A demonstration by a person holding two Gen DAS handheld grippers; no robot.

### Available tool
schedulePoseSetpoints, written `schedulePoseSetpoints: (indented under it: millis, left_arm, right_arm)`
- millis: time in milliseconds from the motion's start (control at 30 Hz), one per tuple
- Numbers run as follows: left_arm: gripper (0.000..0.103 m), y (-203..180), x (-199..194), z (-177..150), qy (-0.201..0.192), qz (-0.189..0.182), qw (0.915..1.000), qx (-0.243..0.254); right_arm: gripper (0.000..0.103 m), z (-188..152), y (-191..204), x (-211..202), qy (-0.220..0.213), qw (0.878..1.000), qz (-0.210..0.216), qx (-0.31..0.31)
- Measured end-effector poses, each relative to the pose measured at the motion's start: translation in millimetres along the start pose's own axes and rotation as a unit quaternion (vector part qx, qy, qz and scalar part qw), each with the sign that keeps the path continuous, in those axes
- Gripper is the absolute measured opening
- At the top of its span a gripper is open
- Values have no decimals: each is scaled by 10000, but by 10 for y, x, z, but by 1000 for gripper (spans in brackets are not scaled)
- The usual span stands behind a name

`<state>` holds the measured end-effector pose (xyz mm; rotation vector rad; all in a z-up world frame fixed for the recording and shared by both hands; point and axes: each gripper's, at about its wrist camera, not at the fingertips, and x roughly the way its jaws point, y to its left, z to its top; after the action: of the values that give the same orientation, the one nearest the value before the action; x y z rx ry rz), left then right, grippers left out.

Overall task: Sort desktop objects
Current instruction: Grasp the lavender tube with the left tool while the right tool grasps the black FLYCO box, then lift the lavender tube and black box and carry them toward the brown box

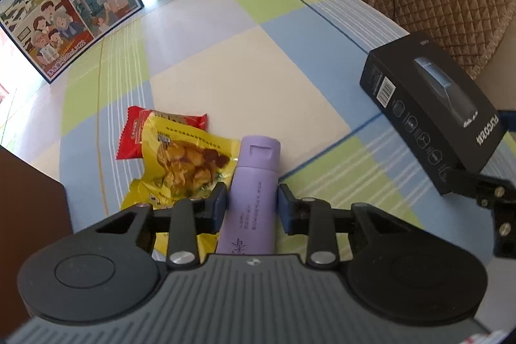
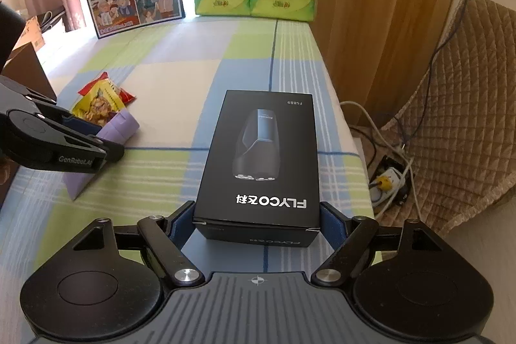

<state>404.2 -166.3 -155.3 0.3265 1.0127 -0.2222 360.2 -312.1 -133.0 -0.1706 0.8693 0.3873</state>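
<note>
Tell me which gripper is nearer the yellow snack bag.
Left. The left gripper straddles the purple tube, its left finger right beside the yellow snack bag. The right gripper is across the table, around the black box.

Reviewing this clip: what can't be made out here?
- Left wrist view: purple tube base hidden behind the left gripper.
- Red snack packet partly under the yellow snack packet.
- Right wrist view: whether the right gripper touches the black box.
</note>
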Motion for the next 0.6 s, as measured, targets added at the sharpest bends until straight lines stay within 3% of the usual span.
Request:
schedulePoseSetpoints:
  millis: [267, 467, 600]
  left_arm:
    - [28, -147, -271, -413, 92, -241, 9997, -28]
    - [28, -143, -468, -722, 318, -262, 9986, -341]
    - [38, -80, -469, -764, 366, -222, 9971, -629]
  right_arm:
    - [77, -157, 14, -148, 85, 9997, 95, -188]
    - [77, -269, 61, -257, 186, 9992, 155, -315]
    - [93, -244, 84, -255, 56, 9995, 87, -298]
